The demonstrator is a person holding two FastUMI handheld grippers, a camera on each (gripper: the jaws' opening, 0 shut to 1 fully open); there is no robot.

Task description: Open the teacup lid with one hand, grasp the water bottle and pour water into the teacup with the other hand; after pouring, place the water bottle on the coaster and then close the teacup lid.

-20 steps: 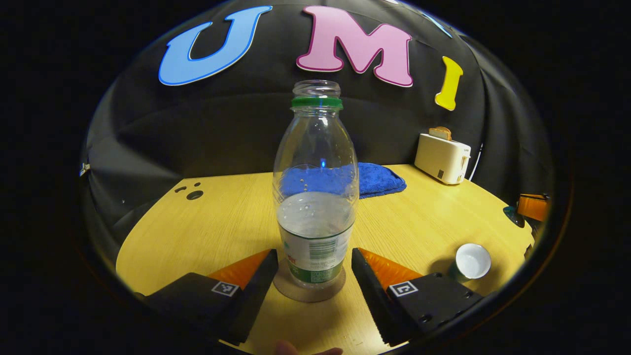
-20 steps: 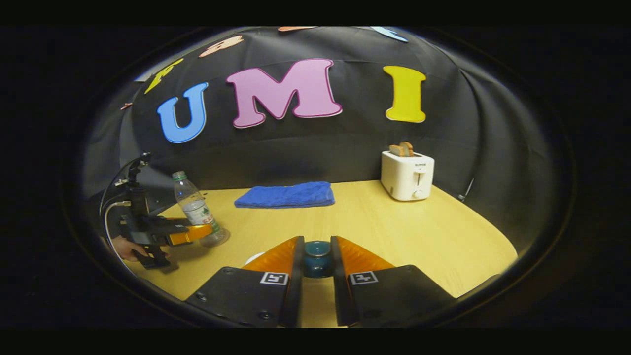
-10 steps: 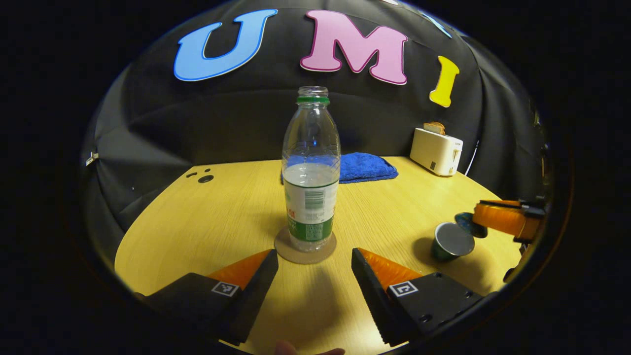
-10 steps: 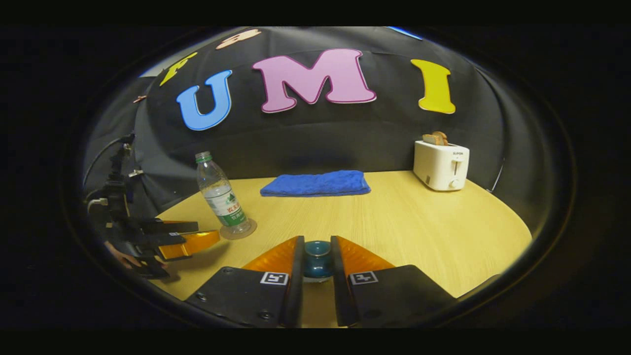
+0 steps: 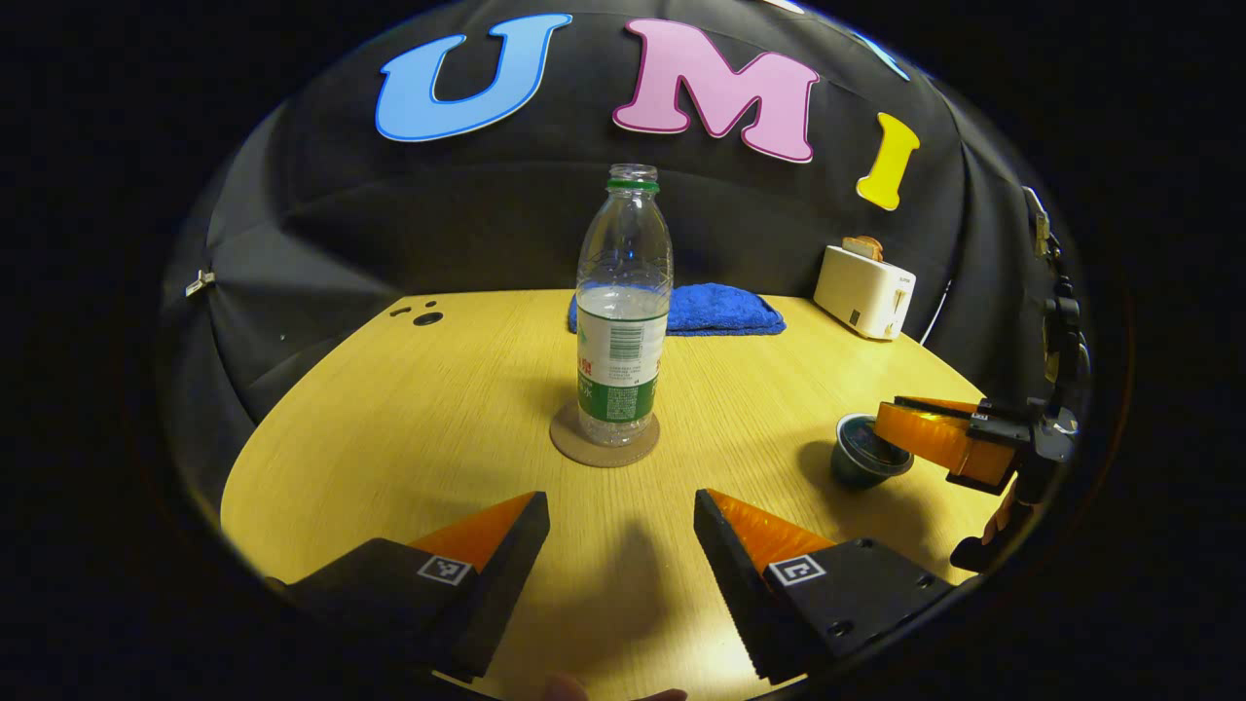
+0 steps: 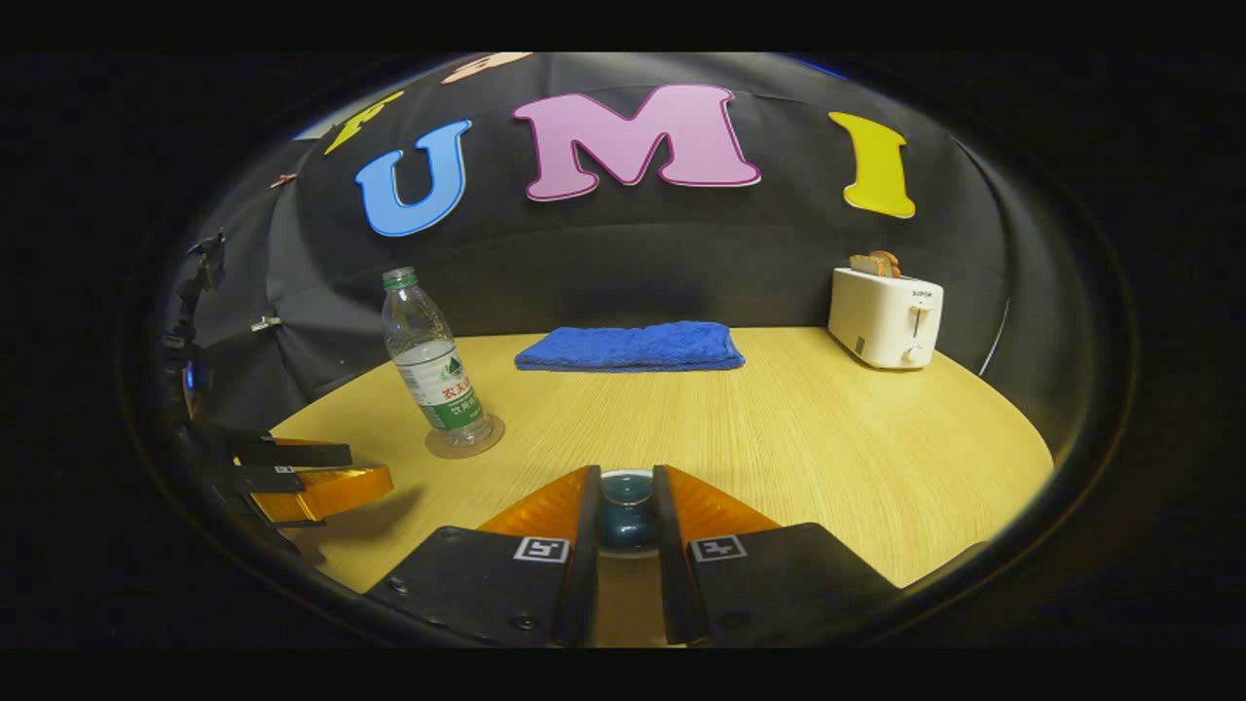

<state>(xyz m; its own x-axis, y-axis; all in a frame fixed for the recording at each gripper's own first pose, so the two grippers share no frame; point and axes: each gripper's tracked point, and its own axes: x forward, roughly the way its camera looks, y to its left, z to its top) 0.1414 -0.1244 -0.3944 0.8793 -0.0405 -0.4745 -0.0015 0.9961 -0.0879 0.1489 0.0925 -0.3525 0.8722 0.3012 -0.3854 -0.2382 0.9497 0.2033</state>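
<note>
Water bottle (image 5: 623, 321): released on coaster (image 5: 604, 440); left claw (image 5: 621, 531) wide, backed away. Right claw (image 6: 626, 506) gripped lid (image 6: 626, 514), lowered onto teacup (image 5: 866, 456); closing underway.

The water bottle (image 5: 624, 312) stands upright on the coaster (image 5: 604, 441) in the left part of the surface (image 6: 779, 438), with the folded towel (image 6: 631, 348) behind it along the far edge and the toaster (image 6: 884, 315) at the far right corner. In the left gripper view the teacup (image 5: 864, 452) sits toward the right near edge, right of the coaster and apart from it, with the lid (image 6: 626, 513) over it between the fingers of the right gripper (image 6: 626, 545). The left gripper (image 5: 621, 545) stands before the bottle, near the front edge, clear of it.
</note>
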